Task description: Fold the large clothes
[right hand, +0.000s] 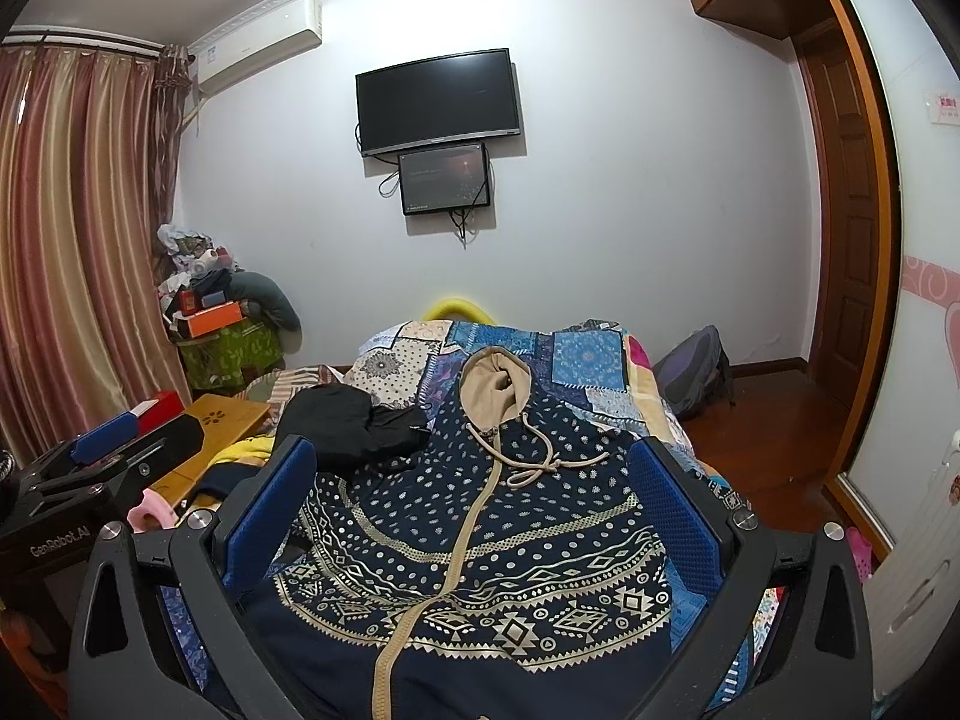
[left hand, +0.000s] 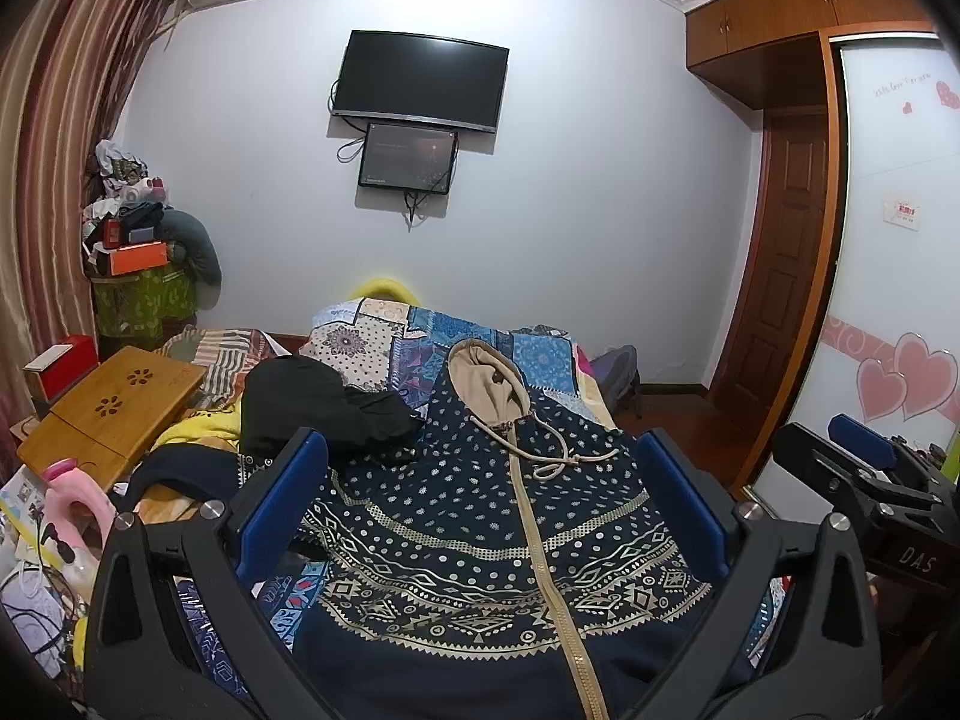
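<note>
A navy zip hoodie (left hand: 480,528) with gold dots and patterns lies face up on the bed, its tan-lined hood (left hand: 486,378) pointing away from me. It also fills the right wrist view (right hand: 480,528). My left gripper (left hand: 480,480) is open and empty, held above the hoodie's lower half. My right gripper (right hand: 474,480) is open and empty too, above the same area. The right gripper also shows at the right edge of the left wrist view (left hand: 864,456). The left gripper shows at the left edge of the right wrist view (right hand: 114,438).
A black garment (left hand: 324,402) lies left of the hoodie on the patchwork bedspread (left hand: 420,336). A wooden lap table (left hand: 114,402) and clutter stand at the left. A backpack (right hand: 696,372) sits on the floor beside the bed. A wardrobe (left hand: 900,240) stands on the right.
</note>
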Demonstrator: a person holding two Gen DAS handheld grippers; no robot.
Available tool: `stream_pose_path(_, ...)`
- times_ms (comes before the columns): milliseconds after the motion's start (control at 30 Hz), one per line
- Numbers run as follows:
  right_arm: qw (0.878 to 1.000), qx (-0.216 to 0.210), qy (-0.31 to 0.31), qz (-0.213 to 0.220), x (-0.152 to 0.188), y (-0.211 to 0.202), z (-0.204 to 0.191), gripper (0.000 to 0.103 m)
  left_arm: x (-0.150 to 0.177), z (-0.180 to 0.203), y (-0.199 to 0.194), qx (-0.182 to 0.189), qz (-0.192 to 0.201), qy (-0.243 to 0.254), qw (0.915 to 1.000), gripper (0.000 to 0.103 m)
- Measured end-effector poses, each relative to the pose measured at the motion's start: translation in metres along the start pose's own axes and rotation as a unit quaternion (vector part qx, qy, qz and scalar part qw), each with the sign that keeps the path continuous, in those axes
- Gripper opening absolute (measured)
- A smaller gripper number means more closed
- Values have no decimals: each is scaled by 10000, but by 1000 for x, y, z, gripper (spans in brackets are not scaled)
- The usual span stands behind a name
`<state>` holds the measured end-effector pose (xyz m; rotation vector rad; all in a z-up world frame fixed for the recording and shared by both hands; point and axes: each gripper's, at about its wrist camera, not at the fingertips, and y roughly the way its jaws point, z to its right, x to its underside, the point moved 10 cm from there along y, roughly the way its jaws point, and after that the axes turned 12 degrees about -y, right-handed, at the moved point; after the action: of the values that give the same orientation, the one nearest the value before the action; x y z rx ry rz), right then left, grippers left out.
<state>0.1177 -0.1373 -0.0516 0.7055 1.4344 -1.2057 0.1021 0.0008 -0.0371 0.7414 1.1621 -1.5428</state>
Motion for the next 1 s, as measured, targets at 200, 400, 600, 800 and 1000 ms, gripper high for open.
stream_pose_path(200,10000,4,34,-11,2,0,1,103,2,1,1,4,-25,-9,10000,103)
stream_pose_path(400,10000,1,41,-11,2,1,1,103,2,1,1,3,-30,-7,10000,103)
stream_pose_path(600,10000,6,57,-22,3,1,1,103,3,1,3,-19,-41,-12,10000,103)
stream_pose_path(800,10000,0,67,-44,4,3,1,103,3,-2,6,-26,-65,-39,10000,103)
stream_pose_path(1000,9999,-3,74,-108,5,8,0,103,3,-6,10,-50,-97,-72,9999,103)
